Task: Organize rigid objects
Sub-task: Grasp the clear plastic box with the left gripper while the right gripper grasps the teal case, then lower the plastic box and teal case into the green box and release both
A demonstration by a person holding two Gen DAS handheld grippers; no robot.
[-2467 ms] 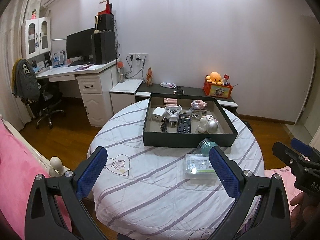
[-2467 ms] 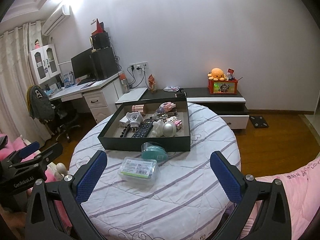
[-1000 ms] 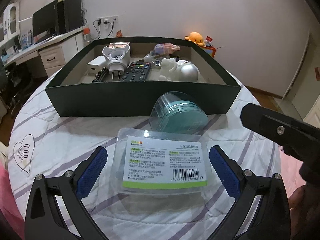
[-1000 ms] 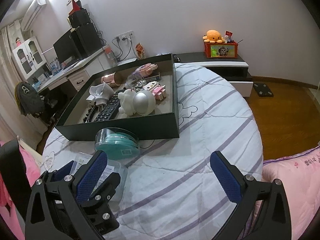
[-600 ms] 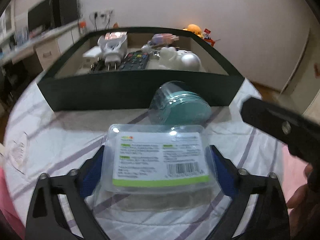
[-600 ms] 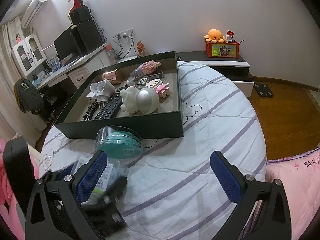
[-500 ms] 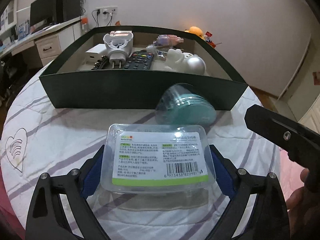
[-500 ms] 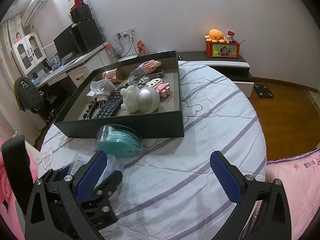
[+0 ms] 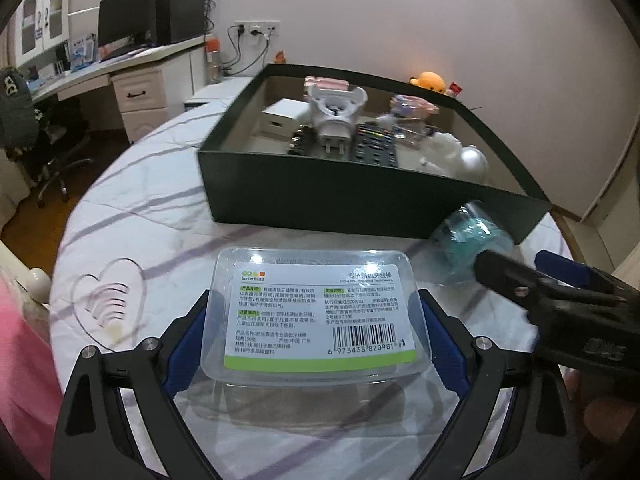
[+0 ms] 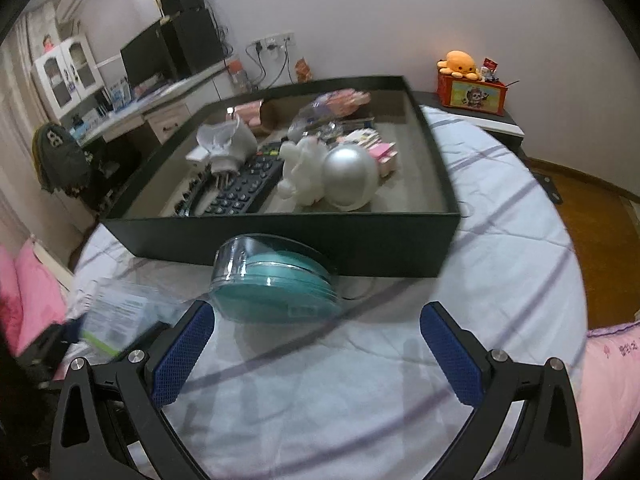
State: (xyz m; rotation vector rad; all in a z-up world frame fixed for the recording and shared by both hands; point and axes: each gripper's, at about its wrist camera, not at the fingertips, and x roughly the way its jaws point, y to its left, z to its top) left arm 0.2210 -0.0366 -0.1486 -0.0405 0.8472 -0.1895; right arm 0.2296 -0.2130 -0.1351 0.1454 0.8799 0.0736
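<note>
My left gripper (image 9: 316, 340) is shut on a clear plastic floss-pick box with a white label (image 9: 316, 312) and holds it above the round table. That box shows blurred at the left of the right wrist view (image 10: 120, 316). A round clear case with a teal inside (image 10: 272, 280) leans against the front wall of the dark green tray (image 10: 280, 236); it also shows in the left wrist view (image 9: 468, 240). My right gripper (image 10: 316, 356) is open and empty, just in front of the teal case.
The tray (image 9: 360, 204) holds a remote (image 10: 240, 188), a white plug (image 9: 336, 116), a silver ball (image 10: 350, 176), a white figure (image 10: 302, 170) and several small items. The table wears a striped white cloth (image 10: 500, 260). A desk (image 9: 120, 76) and low cabinet (image 10: 480, 120) stand beyond.
My left gripper closed on the floss-pick box and lifted it, swinging left. My right gripper moved forward and down toward the teal case.
</note>
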